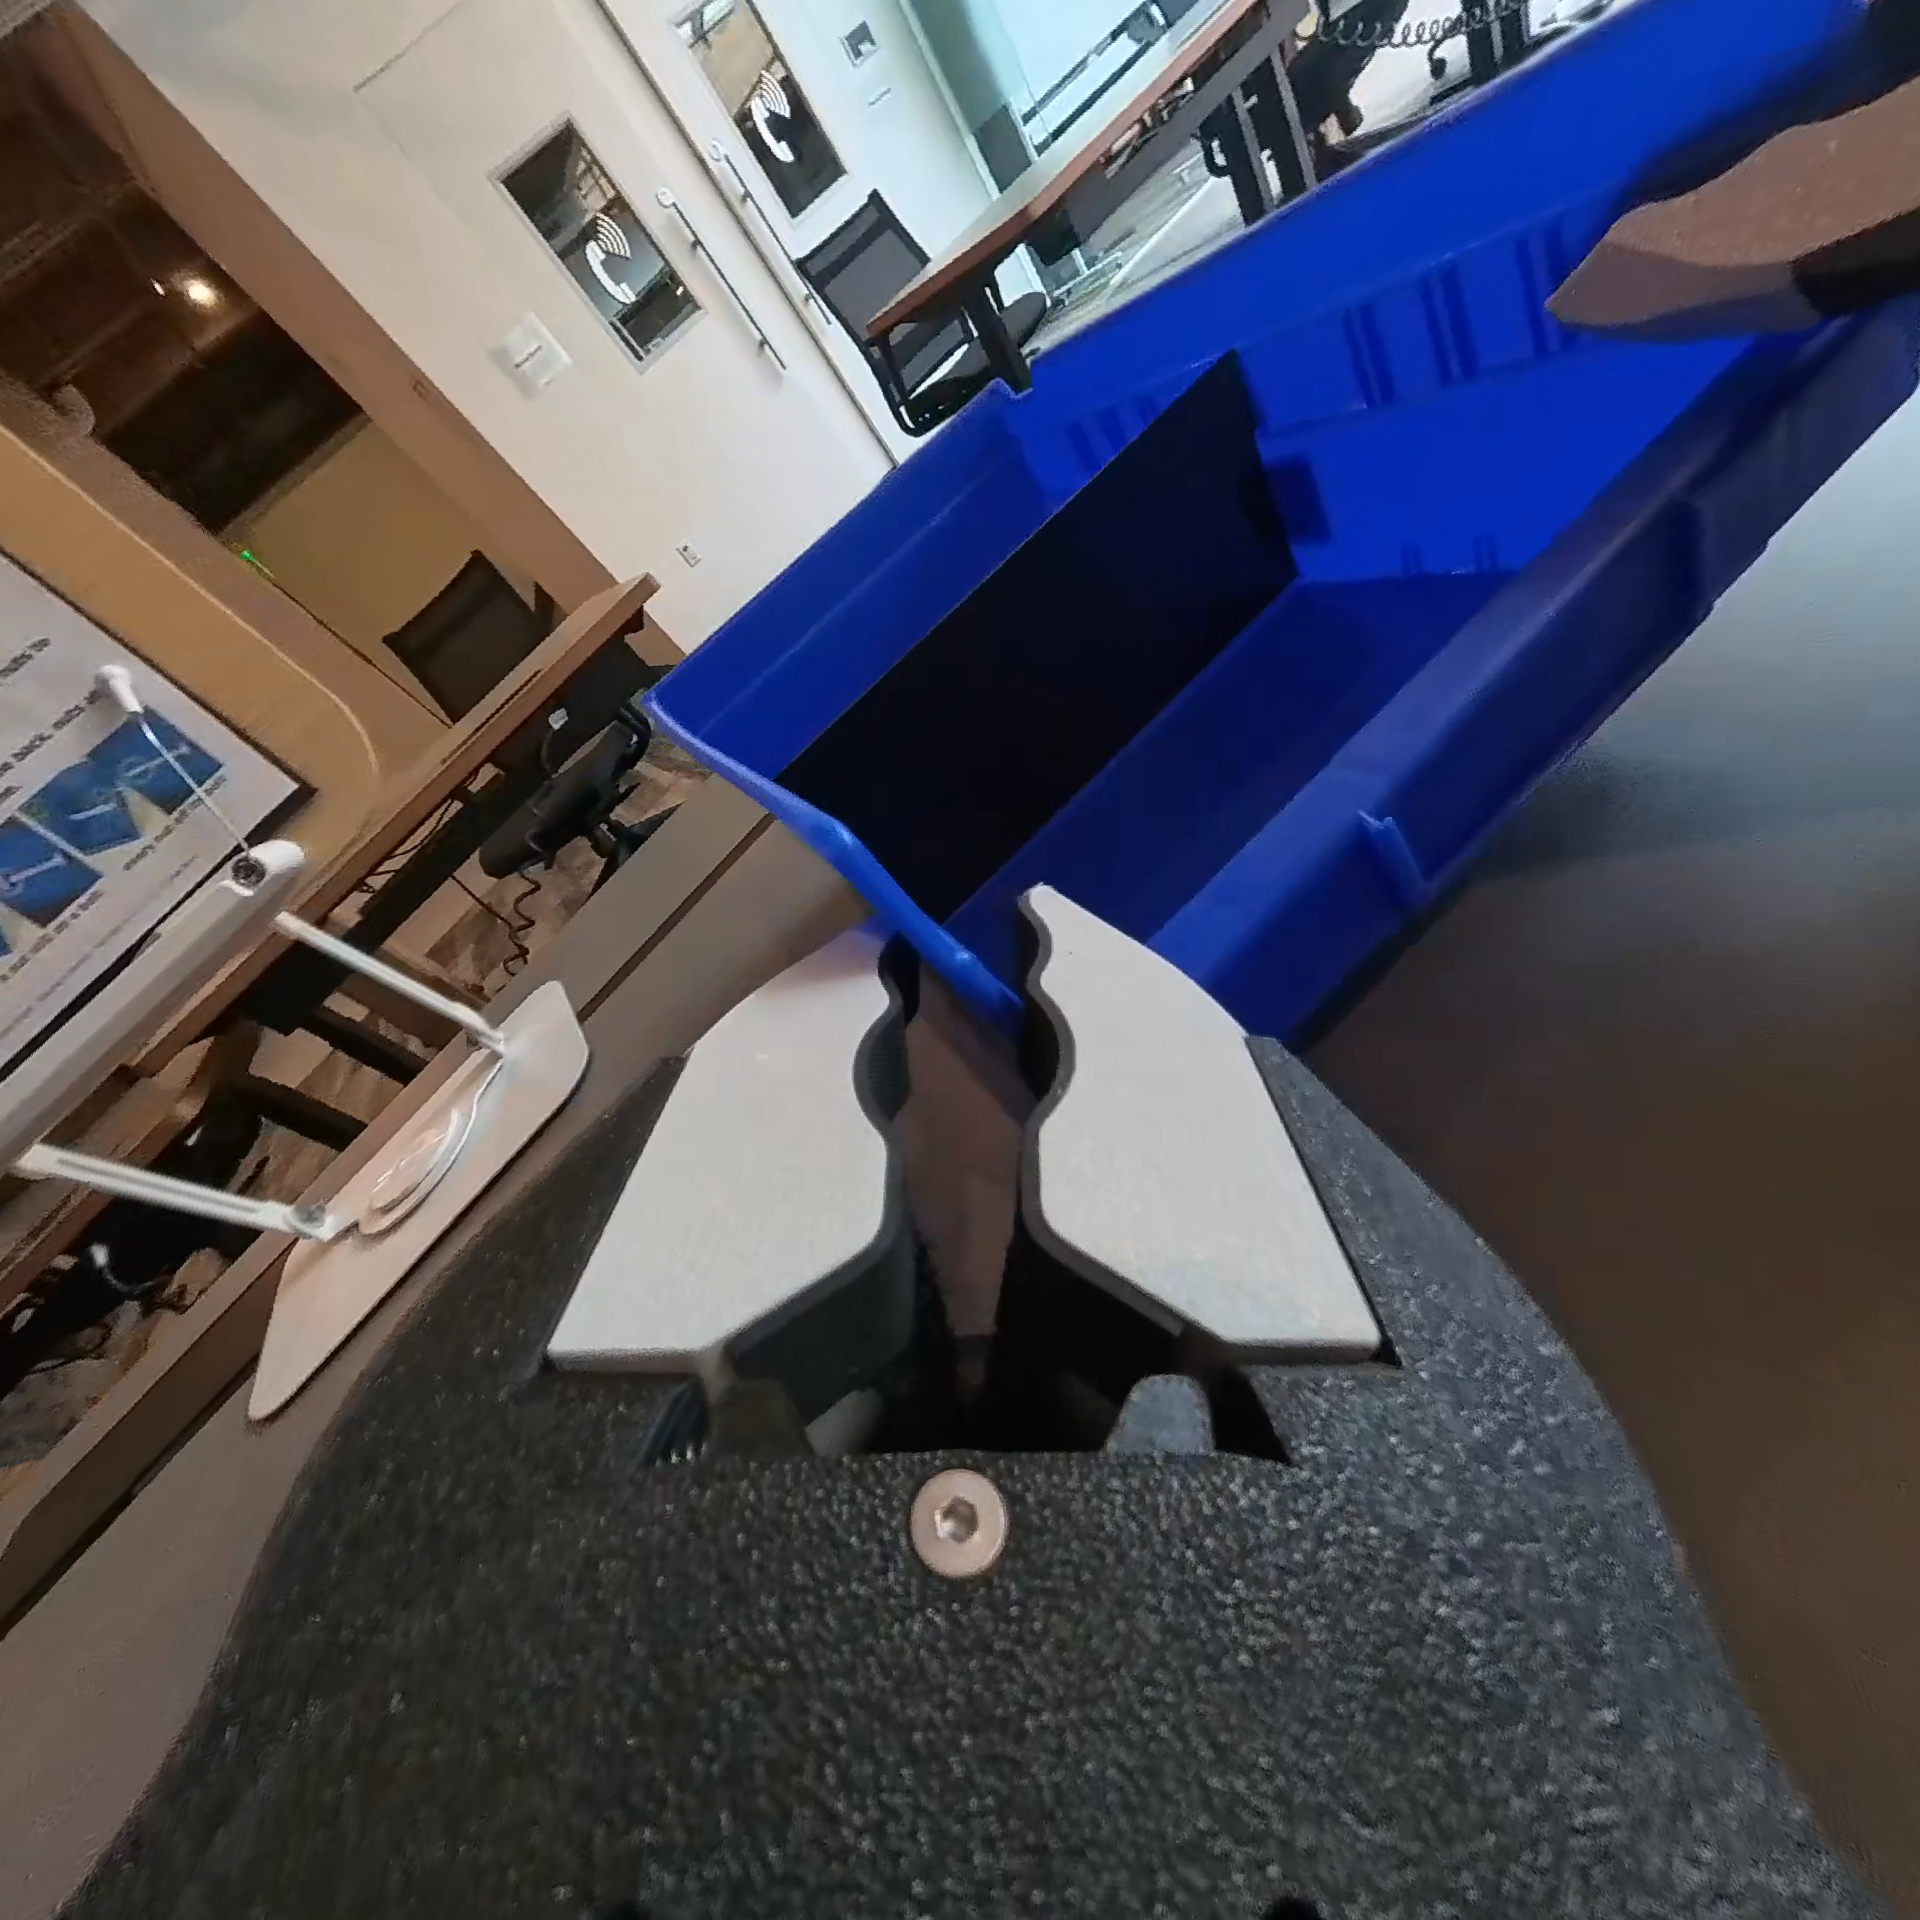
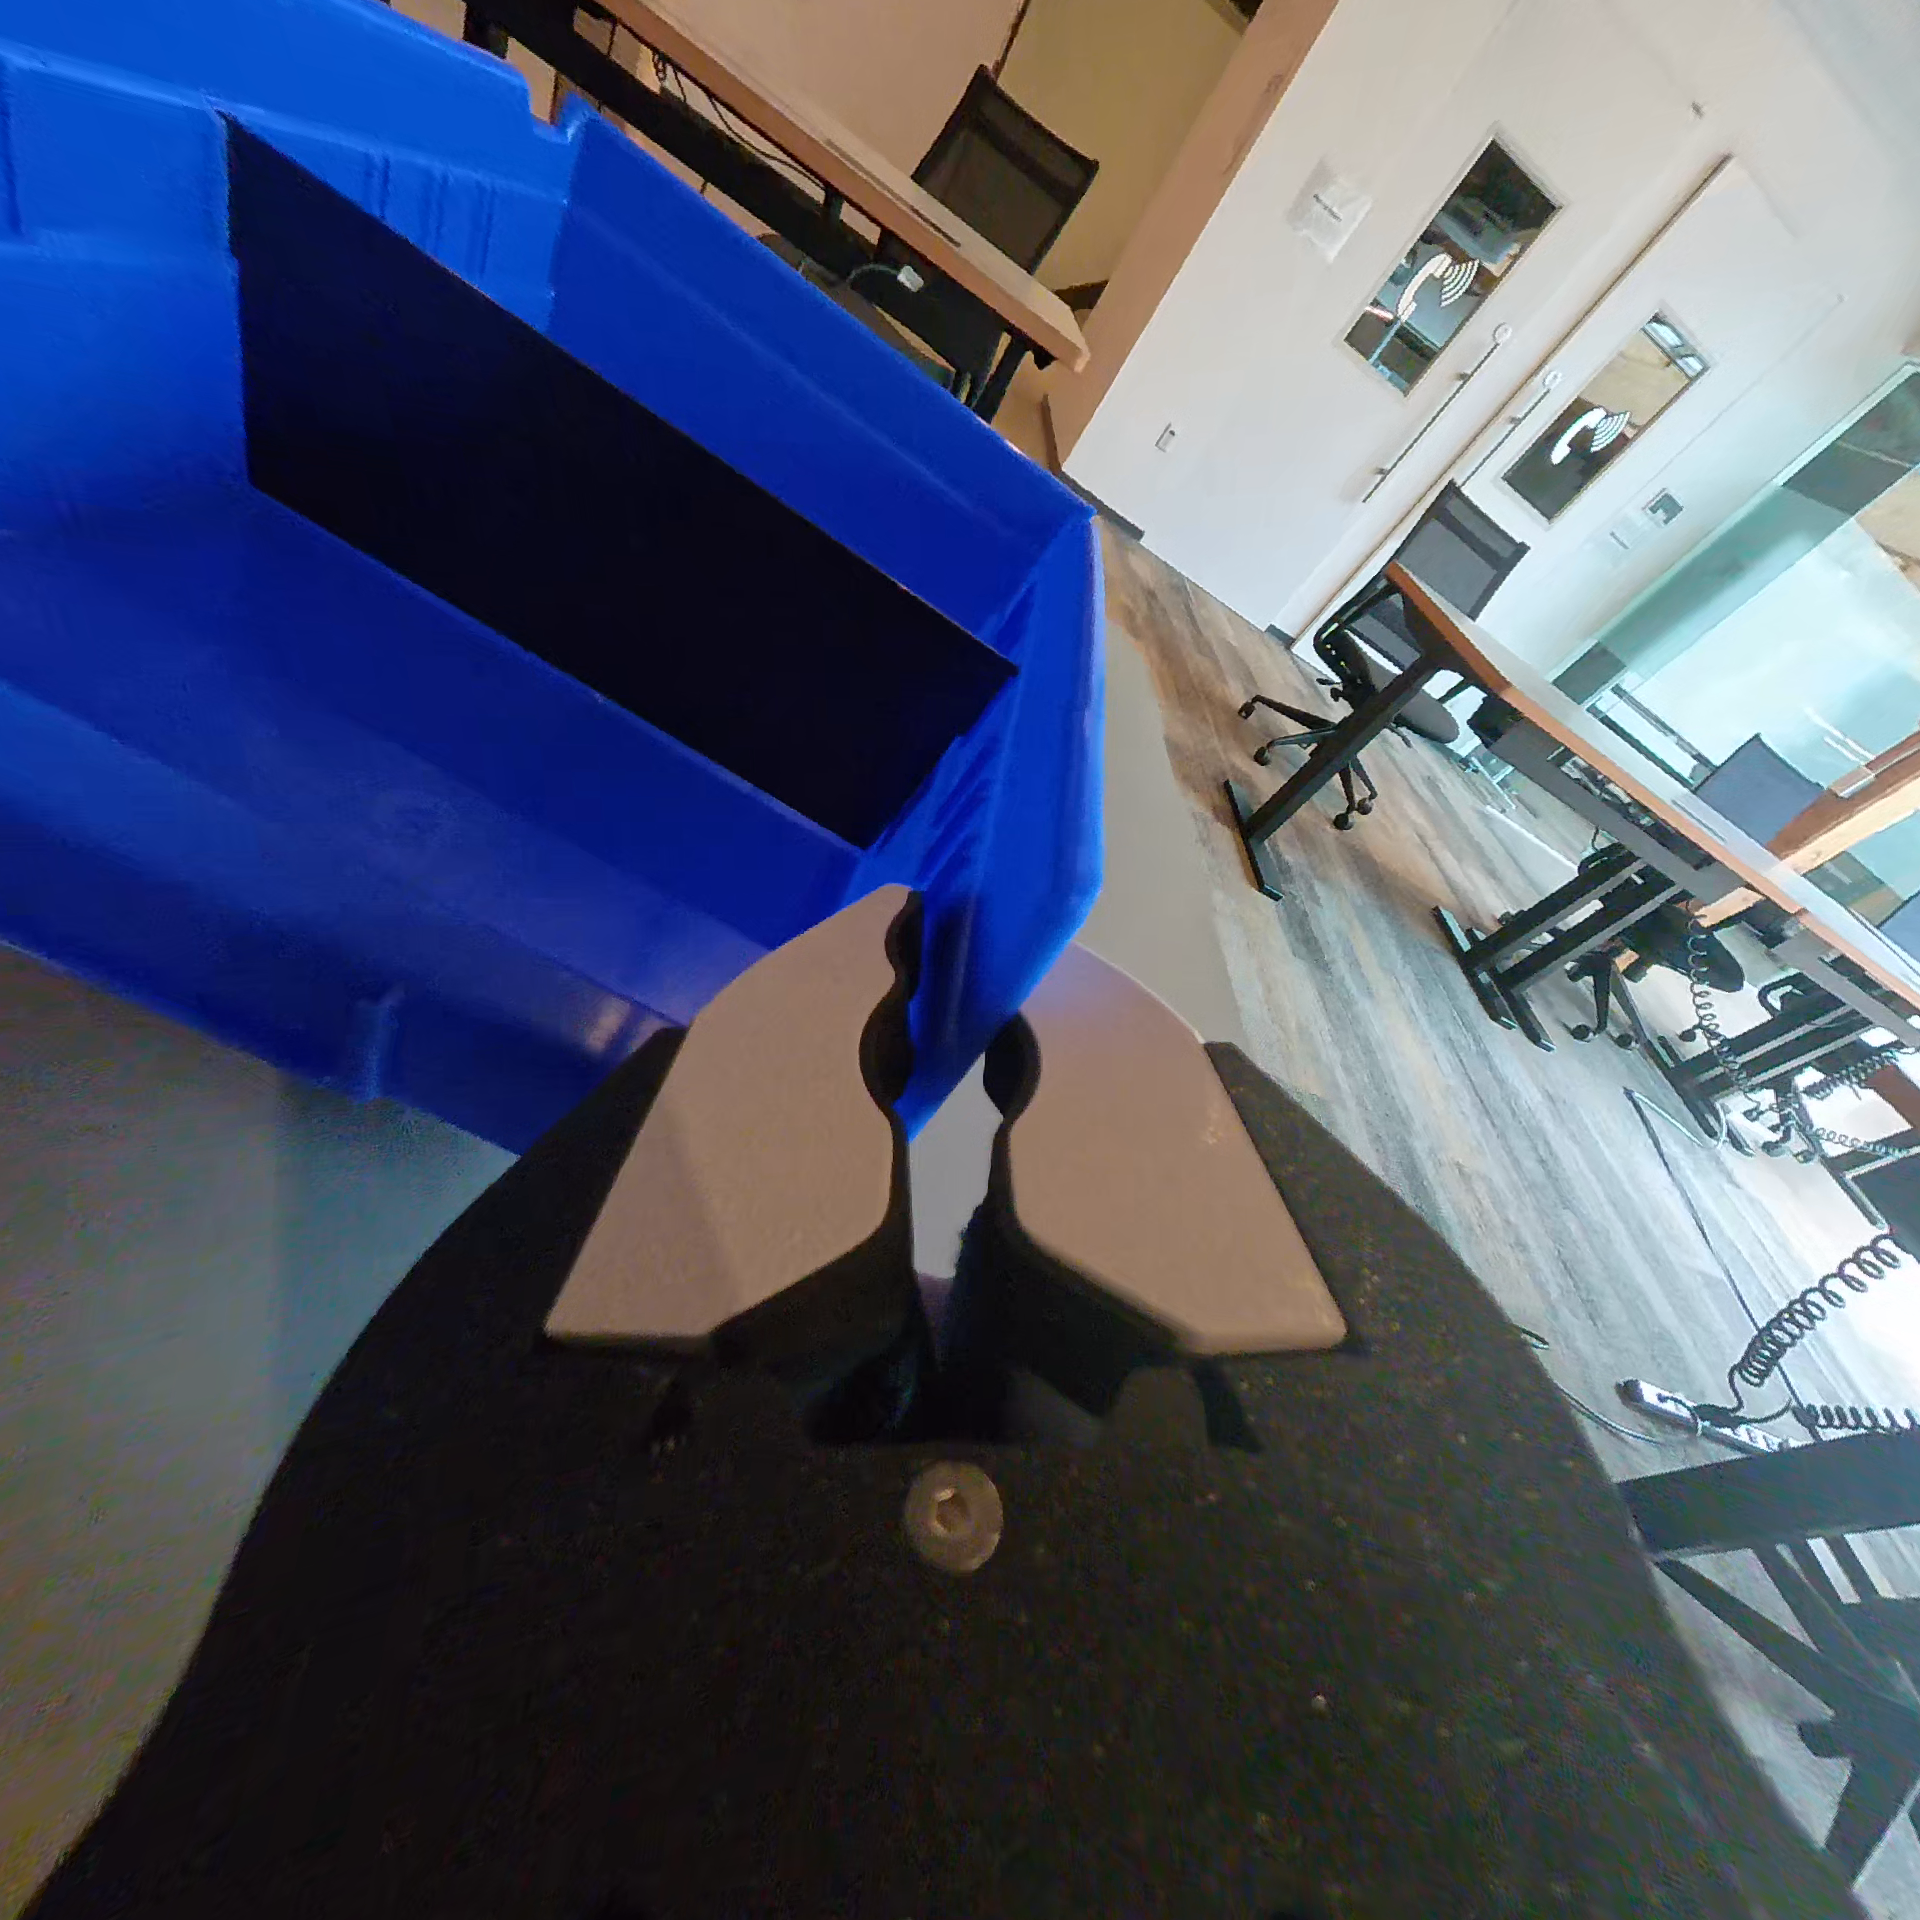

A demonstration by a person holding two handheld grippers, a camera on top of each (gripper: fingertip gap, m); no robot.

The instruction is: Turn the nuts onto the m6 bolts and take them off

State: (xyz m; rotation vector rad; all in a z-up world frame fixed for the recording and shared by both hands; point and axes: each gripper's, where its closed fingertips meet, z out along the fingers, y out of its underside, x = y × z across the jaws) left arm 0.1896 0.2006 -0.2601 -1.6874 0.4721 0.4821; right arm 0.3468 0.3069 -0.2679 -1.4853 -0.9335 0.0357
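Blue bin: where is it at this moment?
The blue bin sits on the grey tabletop, between both hand-held grippers: its rim's one corner lies in the left hand-held gripper, the opposite end wall in the right hand-held gripper.

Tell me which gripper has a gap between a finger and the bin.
The left gripper: a dark gap separates one finger from the blue bin's rim. The right gripper's fingers sit tight on the bin's end wall.

Left claw straddles the blue bin rim corner.
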